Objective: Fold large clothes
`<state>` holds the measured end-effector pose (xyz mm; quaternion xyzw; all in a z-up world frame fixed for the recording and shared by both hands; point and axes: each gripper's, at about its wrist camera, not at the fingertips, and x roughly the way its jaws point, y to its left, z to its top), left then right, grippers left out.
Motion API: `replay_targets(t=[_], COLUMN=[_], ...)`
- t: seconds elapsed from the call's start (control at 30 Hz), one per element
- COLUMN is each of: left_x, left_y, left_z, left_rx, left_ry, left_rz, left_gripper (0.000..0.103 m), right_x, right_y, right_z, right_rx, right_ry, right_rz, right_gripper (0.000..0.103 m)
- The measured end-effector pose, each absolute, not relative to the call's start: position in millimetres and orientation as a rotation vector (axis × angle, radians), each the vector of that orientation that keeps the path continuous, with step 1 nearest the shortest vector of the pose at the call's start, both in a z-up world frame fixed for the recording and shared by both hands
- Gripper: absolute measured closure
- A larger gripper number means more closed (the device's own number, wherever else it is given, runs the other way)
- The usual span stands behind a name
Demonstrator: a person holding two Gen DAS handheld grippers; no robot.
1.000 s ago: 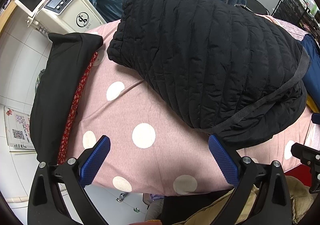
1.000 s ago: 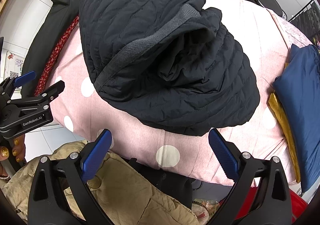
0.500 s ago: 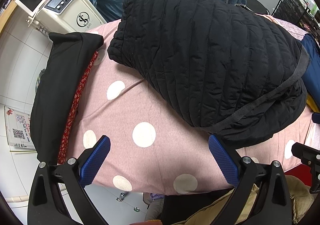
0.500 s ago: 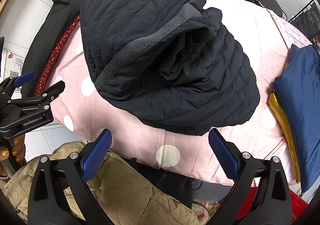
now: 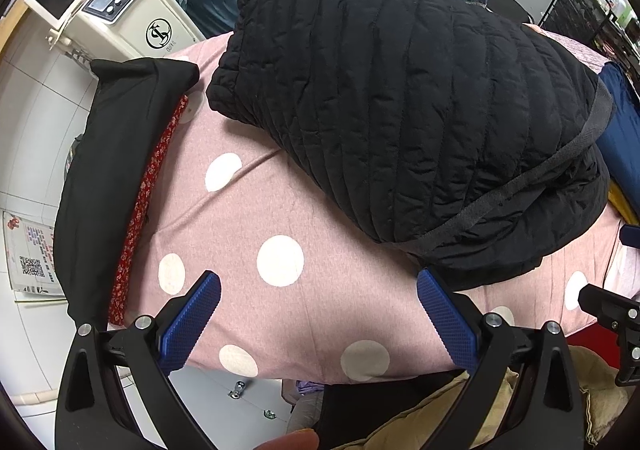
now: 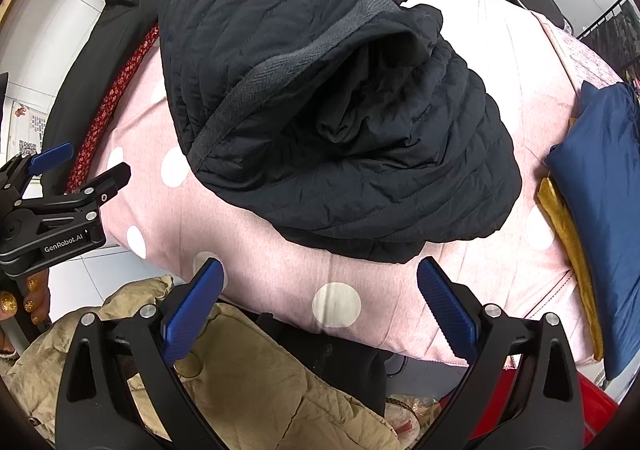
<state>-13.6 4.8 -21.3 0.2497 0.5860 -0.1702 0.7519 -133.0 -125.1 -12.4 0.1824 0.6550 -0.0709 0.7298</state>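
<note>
Jacket (image 5: 400, 121) lies folded mid-bed (image 5: 280, 209); blue clothes (image 6: 600, 209) by right edge; both grippers' fingers (image 5: 192, 320) (image 6: 446, 312) wide apart, empty, near front edge.

On my left gripper (image 6: 76, 169), white lettering reads "GenRobot.AI". Well left of it, a wall poster (image 6: 28, 129) carries a QR code (its print too small to read). The cream machine (image 5: 132, 29) bears a circular black logo.

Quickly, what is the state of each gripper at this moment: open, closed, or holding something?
Left gripper: open, holding nothing, near the black quilted jacket.
Right gripper: open, holding nothing.
</note>
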Motion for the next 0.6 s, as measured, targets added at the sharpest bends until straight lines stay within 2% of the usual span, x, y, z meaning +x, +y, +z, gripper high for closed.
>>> replay_targets(t=[0.6], left_x=[-6.0], left_y=[2.6], left_z=[-28.4], left_rx=[0.474], left_ry=[1.362], left_rz=[-0.44], left_gripper=[0.006], right_x=[-128.0], right_y=[-123.5], right_z=[-16.2], right_rx=[0.397], right_ry=[1.459], right_rz=[-0.148], right_gripper=[0.007])
